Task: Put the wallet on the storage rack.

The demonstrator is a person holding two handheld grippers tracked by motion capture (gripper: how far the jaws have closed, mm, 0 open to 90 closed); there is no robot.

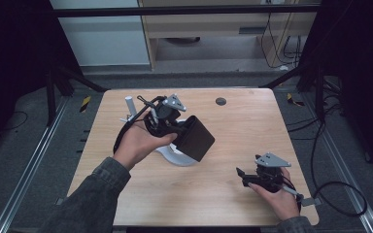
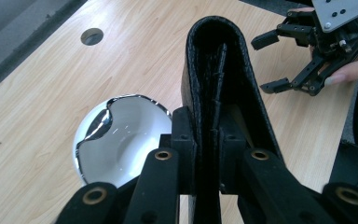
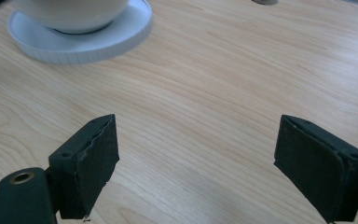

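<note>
My left gripper (image 2: 207, 154) is clenched on one wall of the black leather folded wallet (image 1: 194, 138), held above the white bowl (image 2: 121, 135) on its white saucer (image 3: 81, 39) at the desk's (image 1: 233, 126) centre. At four o'clock, my right gripper (image 1: 245, 175) hangs released over bare wood.
</note>
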